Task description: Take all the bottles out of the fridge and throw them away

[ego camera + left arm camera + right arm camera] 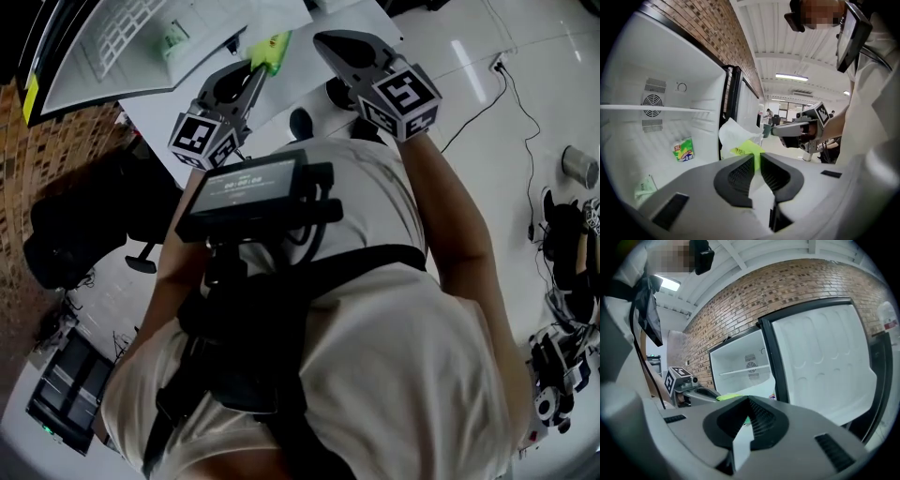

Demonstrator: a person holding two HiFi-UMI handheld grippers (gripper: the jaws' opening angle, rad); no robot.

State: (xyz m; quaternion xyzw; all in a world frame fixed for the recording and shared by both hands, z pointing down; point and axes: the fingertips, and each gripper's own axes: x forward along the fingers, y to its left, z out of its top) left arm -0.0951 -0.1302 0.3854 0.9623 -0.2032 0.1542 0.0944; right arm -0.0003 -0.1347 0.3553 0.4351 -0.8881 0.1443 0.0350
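My left gripper [756, 157] has its jaws pinched almost together on a bottle [743, 146], pads pressing its sides. It is a pale, see-through thing with a yellow-green label, and it sticks out past the jaw tips. In the head view the same gripper [253, 70] points up and away from my chest, with the yellow-green end showing beyond it.

My right gripper [748, 402] is closed, jaw tips meeting, with nothing gripped between them. It hangs just beside the left one, at about the same level, and the two are apart.

The bottle is outside the fridge [633, 136], held just in front of its open compartment, near the dark edge of the frame. Inside, a glass shelf [656, 108] runs across the white back wall below a round vent. Under it a small green and yellow packet [683, 150] stands against the back, and a paler green thing [645, 187] lies lower down, nearer me; I cannot tell what it is.

The fridge door [820, 357] stands swung wide open to the right, and a brick wall [764, 291] rises behind the fridge.
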